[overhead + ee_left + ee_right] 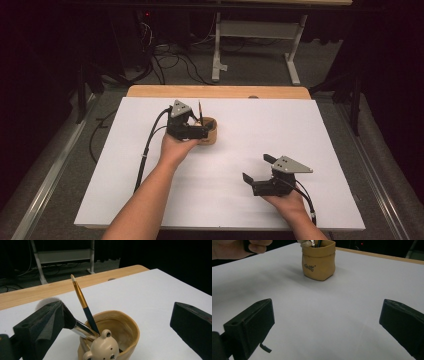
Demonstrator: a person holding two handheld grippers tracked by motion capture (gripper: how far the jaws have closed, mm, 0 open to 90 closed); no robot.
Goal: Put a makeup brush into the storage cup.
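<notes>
My left gripper [201,121] hangs at the bear-faced pot [209,131], jaws spread wide and holding nothing.

From the left gripper view I see the tan pot [117,340] standing upright on the white table sheet [250,150], with two brushes in it: a slim blue-and-gold brush [83,306] leaning up out of the mouth, and a thicker brush [75,323] with a silver ferrule whose dark bristles lie against my left jaw's pad. My right gripper [260,172] rests well apart from the pot, nearer me and to its right, jaws fully apart with only bare sheet between them.
</notes>
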